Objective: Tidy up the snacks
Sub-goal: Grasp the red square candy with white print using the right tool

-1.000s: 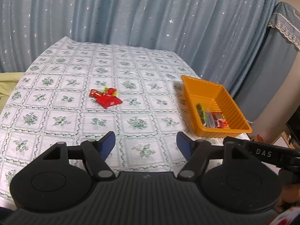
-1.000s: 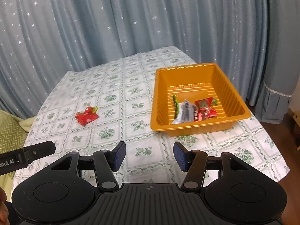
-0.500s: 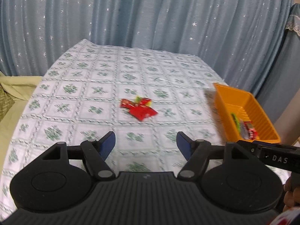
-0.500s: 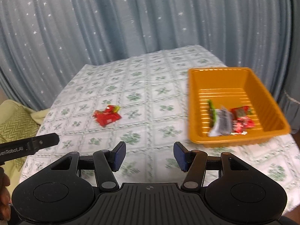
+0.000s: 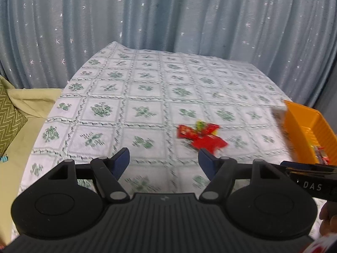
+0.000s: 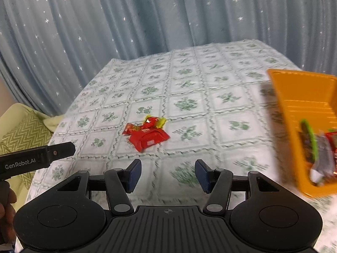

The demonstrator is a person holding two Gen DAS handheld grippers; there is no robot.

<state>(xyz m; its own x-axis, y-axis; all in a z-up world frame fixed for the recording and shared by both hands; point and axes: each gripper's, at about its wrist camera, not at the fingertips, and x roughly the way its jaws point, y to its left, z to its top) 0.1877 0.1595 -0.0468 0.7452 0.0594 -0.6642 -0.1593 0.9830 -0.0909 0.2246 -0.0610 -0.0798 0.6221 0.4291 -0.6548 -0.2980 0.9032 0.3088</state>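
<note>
A small heap of red snack packets (image 5: pixel 201 136) (image 6: pixel 147 133), one with a yellow-green end, lies on the green-flowered tablecloth (image 5: pixel 147 88) (image 6: pixel 189 80). My left gripper (image 5: pixel 163 161) is open and empty, with the heap just beyond its right finger. Open and empty too, my right gripper (image 6: pixel 167 174) hovers short of the heap, which lies ahead and a little left. An orange tray (image 5: pixel 303 126) (image 6: pixel 294 97) stands at the table's right side and holds several packets (image 6: pixel 318 154).
Blue star-patterned curtains (image 5: pixel 168 16) hang behind the table. A green zigzag cushion (image 5: pixel 8 113) (image 6: pixel 25 128) lies off the table's left edge. The other gripper's black body (image 6: pixel 35 160) (image 5: pixel 309 181) intrudes at each view's side, and a hand (image 6: pixel 6 208) shows at lower left.
Both grippers swung left and sank toward the table. The red packets moved toward the centre of both views and the orange tray slid to the right edge. Jaw openings are unchanged.
</note>
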